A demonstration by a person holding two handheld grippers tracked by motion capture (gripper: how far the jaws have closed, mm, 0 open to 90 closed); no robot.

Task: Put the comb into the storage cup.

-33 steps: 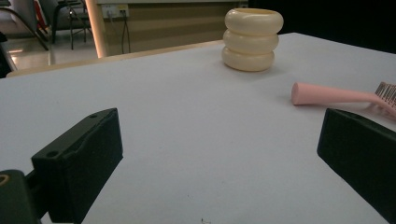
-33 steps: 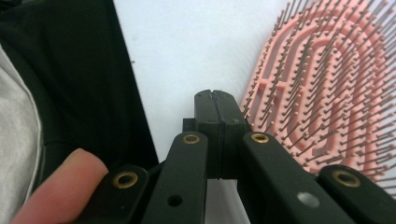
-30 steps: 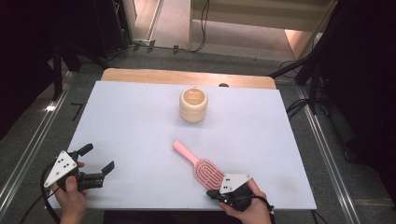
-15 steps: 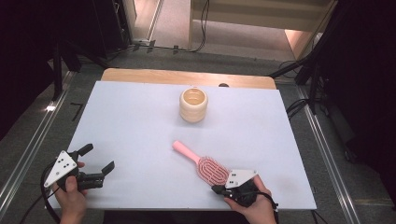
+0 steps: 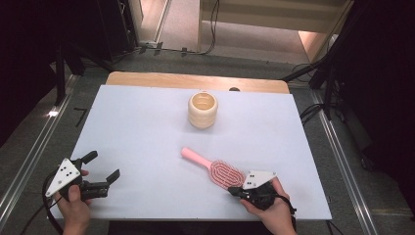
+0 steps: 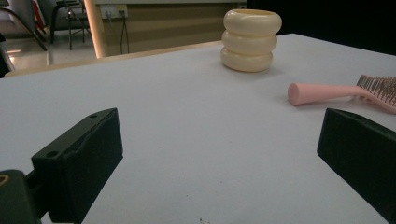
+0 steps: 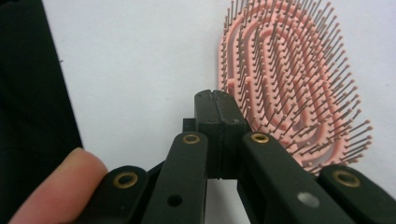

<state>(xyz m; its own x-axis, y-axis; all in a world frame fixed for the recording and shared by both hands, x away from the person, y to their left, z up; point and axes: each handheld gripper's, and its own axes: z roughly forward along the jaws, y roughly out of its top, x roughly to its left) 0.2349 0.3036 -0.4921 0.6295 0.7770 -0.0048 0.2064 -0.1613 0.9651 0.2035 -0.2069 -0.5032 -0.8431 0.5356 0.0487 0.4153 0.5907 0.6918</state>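
On the table (image 5: pixel 147 122), the ringed cup (image 5: pixel 202 109) stands upright toward the far side, near the middle. The hairbrush (image 5: pixel 214 167) lies nearer the person and slightly right of the cup, well apart from it, bristles up, its handle pointing toward the far left and its head toward the near right. The right gripper (image 5: pixel 235 191) sits at the near right edge, just beside the brush head. The left gripper (image 5: pixel 103 169) sits at the near left corner, well apart from both.
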